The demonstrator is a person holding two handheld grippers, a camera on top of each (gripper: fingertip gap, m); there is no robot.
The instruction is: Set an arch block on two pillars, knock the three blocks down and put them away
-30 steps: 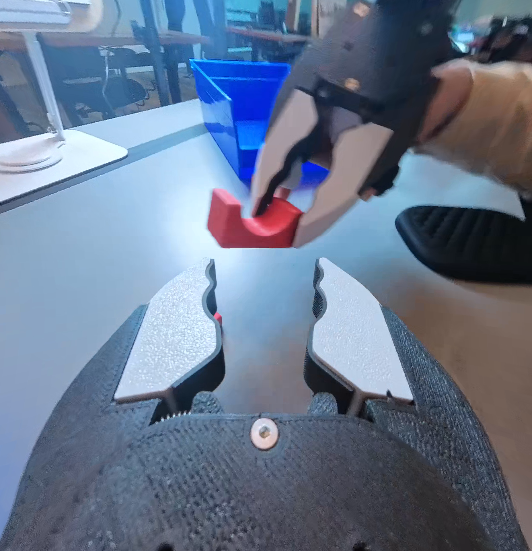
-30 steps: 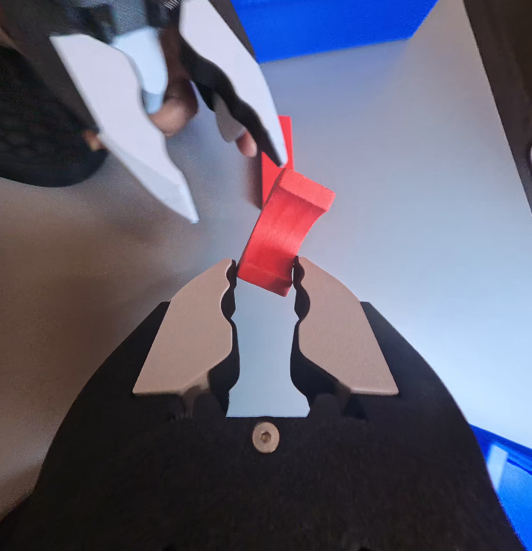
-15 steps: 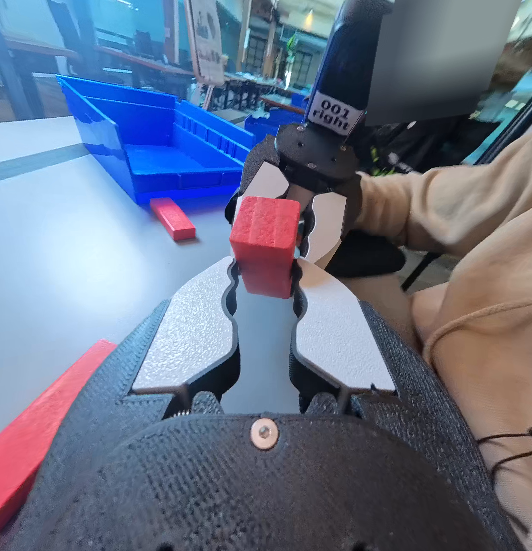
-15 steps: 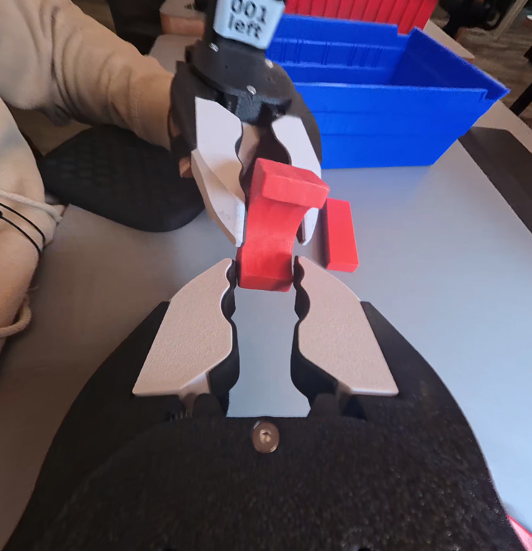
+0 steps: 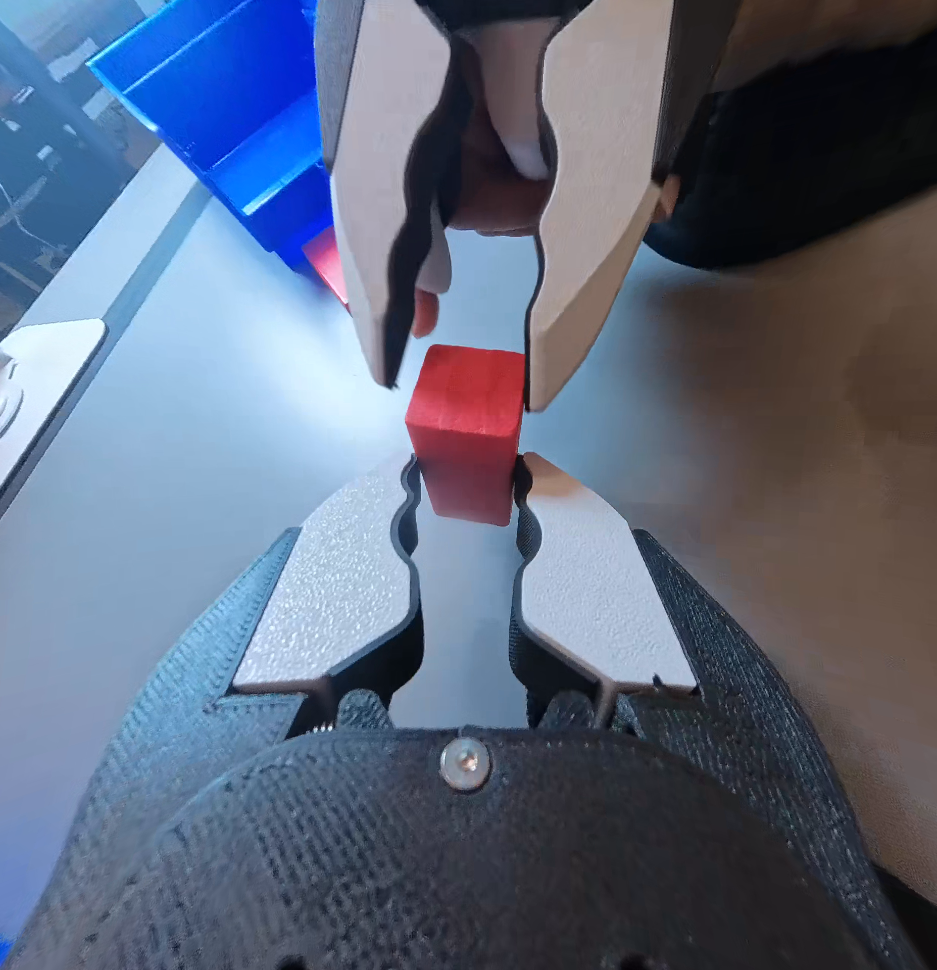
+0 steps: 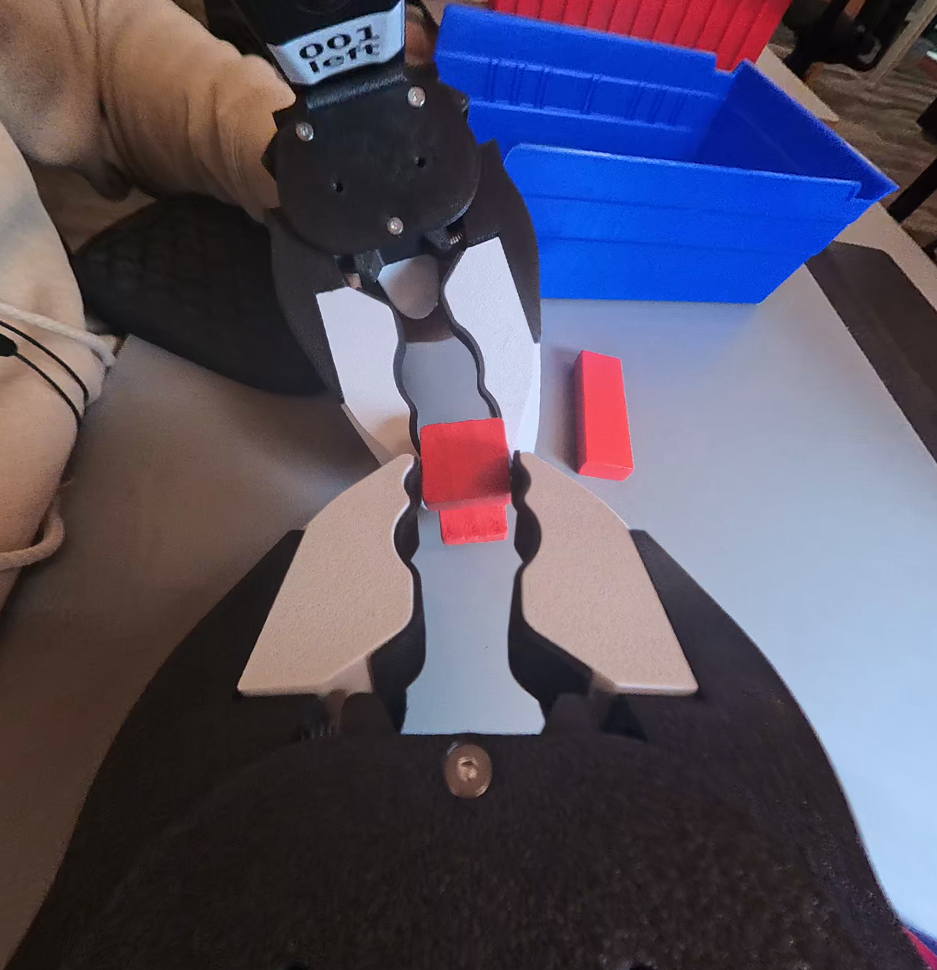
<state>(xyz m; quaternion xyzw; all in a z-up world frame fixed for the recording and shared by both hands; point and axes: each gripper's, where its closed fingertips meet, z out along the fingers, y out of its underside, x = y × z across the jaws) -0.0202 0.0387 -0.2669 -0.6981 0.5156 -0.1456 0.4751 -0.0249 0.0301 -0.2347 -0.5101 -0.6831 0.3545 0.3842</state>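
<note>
Red wood sits between both pairs of fingers: the arch (image 5: 463, 438) is pinched at one end by the left gripper (image 5: 465, 462), whose tips press its two sides, and it is raised above the table (image 5: 193, 420). In the right wrist view the right gripper (image 6: 463, 464) clamps the same arch (image 6: 463, 467) from the opposite end, tips tight against it, with the lower leg of the arch showing just below the held end. In the left view the right gripper's fingers (image 5: 576, 294) look slightly spread at the far end of the arch, one tip touching it and the other just beside it; motion blur makes that contact hard to judge. The two grippers face each other, nearly tip to tip.

A pillar (image 6: 602, 414) lies flat on the table just to the right of the grippers, near the blue bin (image 6: 665, 225). In the left view a red corner of a block (image 5: 327, 260) peeks out by the bin (image 5: 235, 115), mostly hidden behind the right gripper. A beige sleeve (image 6: 114, 94) and a black pad (image 6: 193, 294) lie behind the left gripper (image 6: 463, 441).
</note>
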